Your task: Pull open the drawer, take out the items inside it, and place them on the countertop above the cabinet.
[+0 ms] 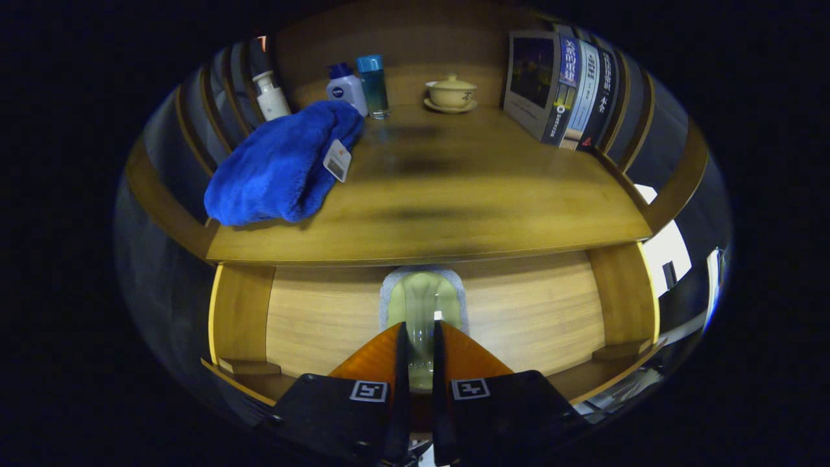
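Observation:
The drawer (538, 318) stands pulled open below the wooden countertop (493, 207), showing its pale wood floor and side walls. A pale green item with a grey rim (423, 295) is over the middle of the drawer floor, just under the countertop's front edge. It runs back between my fingers. My gripper (418, 331) is shut on it, with only a narrow gap between the fingers. A fluffy blue towel (279, 165) with a paper tag lies on the left part of the countertop.
At the back of the countertop stand a white pump bottle (271, 97), a white bottle with a blue cap (345, 87) and a blue-capped clear bottle (374, 84). A lidded cup on a saucer (450, 94) sits mid-back. Several books (564, 91) lean at the right.

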A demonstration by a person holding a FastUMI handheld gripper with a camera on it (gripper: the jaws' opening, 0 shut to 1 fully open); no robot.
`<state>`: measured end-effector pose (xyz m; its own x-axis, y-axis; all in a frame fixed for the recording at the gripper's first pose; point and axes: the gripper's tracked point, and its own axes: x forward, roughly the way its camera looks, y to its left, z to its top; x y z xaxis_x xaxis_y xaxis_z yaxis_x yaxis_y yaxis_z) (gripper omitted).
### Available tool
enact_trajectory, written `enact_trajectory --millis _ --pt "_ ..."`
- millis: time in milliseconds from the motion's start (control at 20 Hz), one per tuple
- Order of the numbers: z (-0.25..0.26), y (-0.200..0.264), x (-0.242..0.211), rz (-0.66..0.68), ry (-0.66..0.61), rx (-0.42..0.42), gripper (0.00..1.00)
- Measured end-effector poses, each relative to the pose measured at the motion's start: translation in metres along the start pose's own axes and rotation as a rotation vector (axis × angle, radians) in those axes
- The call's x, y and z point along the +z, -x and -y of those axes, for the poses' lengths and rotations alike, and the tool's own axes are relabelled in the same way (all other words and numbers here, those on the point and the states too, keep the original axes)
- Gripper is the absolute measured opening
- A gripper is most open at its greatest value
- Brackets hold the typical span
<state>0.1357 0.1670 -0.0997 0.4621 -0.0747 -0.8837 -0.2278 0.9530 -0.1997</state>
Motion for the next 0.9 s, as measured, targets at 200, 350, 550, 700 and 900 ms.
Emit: enact_trajectory --millis 200,350,550,700,900 --pt "0.001 0.027 0.012 0.006 -0.002 -0.002 0.22" --pt "0.001 0.041 0.017 0.005 0.002 -0.007 0.22" --pt "0.007 0.063 0.028 0.040 0.015 -0.018 0.22" --pt "0.013 0.071 0.040 0.056 0.003 -0.023 0.22" --pt "0.016 0.072 0.067 0.074 0.004 -0.042 0.22"
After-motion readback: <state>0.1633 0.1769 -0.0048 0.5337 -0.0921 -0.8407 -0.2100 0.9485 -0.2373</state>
